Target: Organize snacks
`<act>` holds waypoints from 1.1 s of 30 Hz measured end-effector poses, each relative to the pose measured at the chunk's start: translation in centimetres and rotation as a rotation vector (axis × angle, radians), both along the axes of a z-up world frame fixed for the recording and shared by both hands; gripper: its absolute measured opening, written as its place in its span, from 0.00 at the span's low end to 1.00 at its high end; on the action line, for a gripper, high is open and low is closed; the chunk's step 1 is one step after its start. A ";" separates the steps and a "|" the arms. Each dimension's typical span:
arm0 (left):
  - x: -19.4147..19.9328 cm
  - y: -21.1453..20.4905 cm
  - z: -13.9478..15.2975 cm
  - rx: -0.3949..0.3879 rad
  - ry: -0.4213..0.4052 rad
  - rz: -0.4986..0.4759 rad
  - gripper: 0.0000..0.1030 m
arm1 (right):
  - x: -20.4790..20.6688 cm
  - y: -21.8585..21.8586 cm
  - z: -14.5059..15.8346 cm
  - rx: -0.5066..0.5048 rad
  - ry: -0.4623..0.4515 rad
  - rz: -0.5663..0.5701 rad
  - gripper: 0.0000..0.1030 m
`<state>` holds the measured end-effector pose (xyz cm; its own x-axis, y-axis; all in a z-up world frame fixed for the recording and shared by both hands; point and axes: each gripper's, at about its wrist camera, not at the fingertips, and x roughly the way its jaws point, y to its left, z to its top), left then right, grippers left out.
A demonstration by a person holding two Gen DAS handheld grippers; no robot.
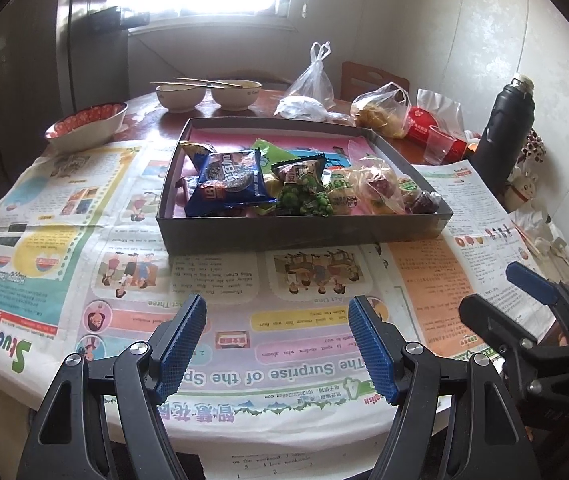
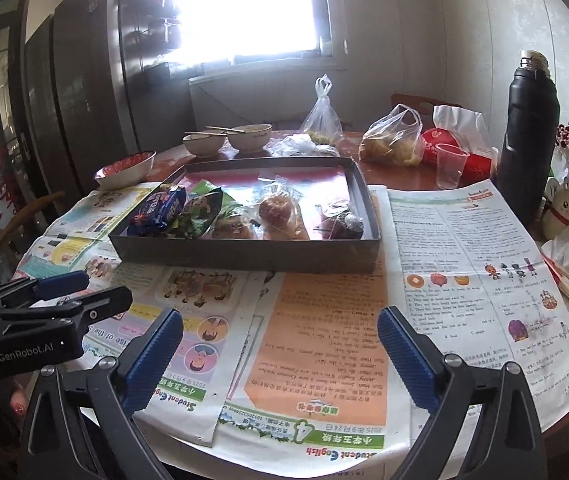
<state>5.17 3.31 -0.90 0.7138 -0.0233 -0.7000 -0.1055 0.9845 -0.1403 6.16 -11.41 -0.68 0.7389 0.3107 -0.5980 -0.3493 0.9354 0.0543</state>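
Snacks (image 1: 284, 184) sit heaped in the box (image 1: 304, 236), centre frame. Left gripper (image 1: 276, 344) and right gripper (image 2: 280, 356) hang low in frame, both spread wide, holding nothing. Sorting pending or finished? Can't say.

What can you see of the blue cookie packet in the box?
The blue cookie packet is a glossy, crinkled plastic wrapper, dark blue with white lettering and pictures of round dark cookies. It looks sealed. It lies tilted at the left end of the box, propped on other wrapped snacks and touching a green packet beside it.
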 end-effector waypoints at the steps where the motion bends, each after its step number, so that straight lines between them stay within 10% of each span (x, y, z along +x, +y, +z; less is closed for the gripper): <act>1: -0.1 0.0 0.0 0.001 0.001 -0.001 0.73 | 0.0 0.1 -0.1 -0.001 0.005 0.004 0.96; 33: -0.3 -0.3 -0.2 0.015 0.013 -0.009 0.73 | -0.1 -0.2 0.0 -0.006 0.004 -0.021 0.96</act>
<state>4.86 3.06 -1.06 0.7047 -0.0192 -0.7092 -0.0984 0.9873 -0.1245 6.02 -11.57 -0.71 0.7425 0.2913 -0.6032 -0.3295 0.9428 0.0498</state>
